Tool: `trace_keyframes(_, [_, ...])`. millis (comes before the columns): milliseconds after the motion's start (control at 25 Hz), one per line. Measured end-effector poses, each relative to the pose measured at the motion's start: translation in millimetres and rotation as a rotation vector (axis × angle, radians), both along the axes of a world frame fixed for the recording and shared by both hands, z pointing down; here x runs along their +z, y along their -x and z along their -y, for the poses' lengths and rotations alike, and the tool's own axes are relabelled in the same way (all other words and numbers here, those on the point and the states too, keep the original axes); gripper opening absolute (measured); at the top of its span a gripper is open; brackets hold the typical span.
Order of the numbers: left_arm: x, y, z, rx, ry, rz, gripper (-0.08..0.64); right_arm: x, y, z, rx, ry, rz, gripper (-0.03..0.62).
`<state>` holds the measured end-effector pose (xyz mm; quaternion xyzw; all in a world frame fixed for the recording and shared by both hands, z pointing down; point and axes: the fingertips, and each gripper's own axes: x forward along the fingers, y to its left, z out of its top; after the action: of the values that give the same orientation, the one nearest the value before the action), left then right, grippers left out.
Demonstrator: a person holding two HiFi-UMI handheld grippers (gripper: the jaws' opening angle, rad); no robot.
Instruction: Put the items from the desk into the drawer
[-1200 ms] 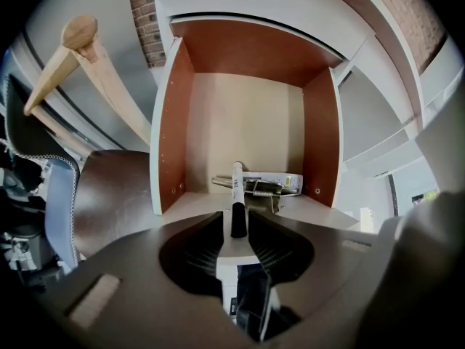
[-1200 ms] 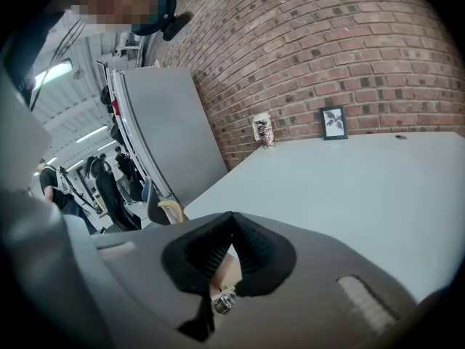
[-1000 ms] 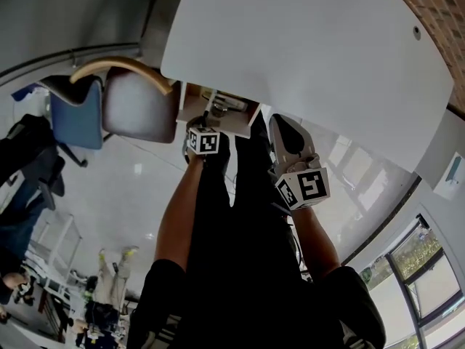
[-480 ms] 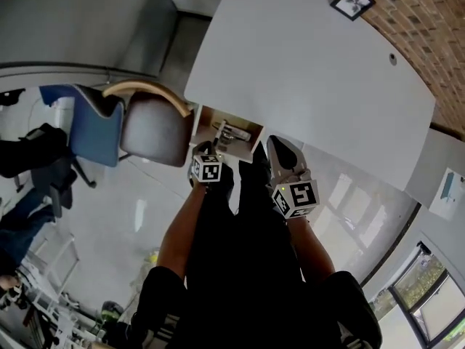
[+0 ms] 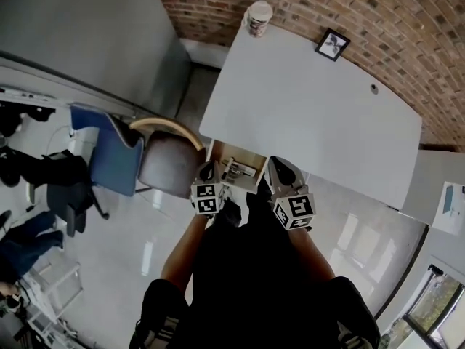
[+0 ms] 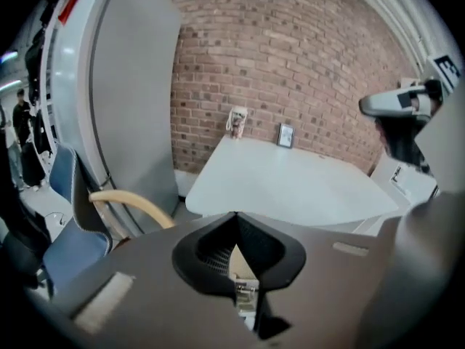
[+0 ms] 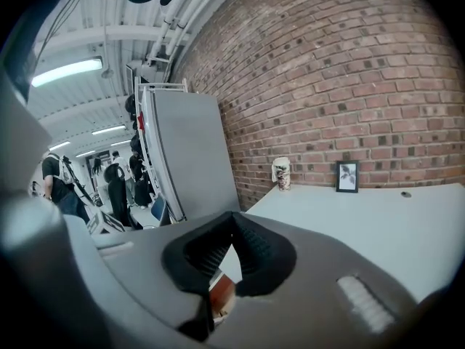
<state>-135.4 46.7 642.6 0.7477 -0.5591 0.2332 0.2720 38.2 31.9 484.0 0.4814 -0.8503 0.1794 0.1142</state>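
Now: left gripper (image 5: 207,173) over near-left corner of open drawer (image 5: 247,158), fingers pressed together, empty. Right gripper (image 5: 280,169) alongside, fingers likewise closed on nothing. Small items (image 5: 234,169) inside drawer. Cup (image 5: 258,17), picture frame (image 5: 332,43) at table's (image 5: 312,115) far edge.

Person in a black short-sleeved top (image 5: 251,289), sleeves ending above the elbows, left gripper (image 5: 208,171) and right gripper (image 5: 277,167) in smooth grey shells, black ribbed pads (image 6: 209,257) lining the jaws, a white cube (image 5: 207,197) with black square markers on each
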Motion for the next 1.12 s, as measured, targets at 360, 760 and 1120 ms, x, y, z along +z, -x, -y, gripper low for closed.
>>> trace_keyframes(360, [-188, -21, 41, 0.04, -0.383, -0.119, 0.017, -43, -6, 10, 0.035, -0.088, 0.011, 0.005])
trace_keyframes(760, [-320, -36, 19, 0.096, -0.67, -0.153, 0.017, -72, -14, 6, 0.065, -0.139, 0.022, 0.005])
trace_keyframes(1120, [-318, -47, 23, 0.111, -0.671, -0.168, 0.017, -78, -16, 5, 0.031, -0.152, 0.017, 0.005])
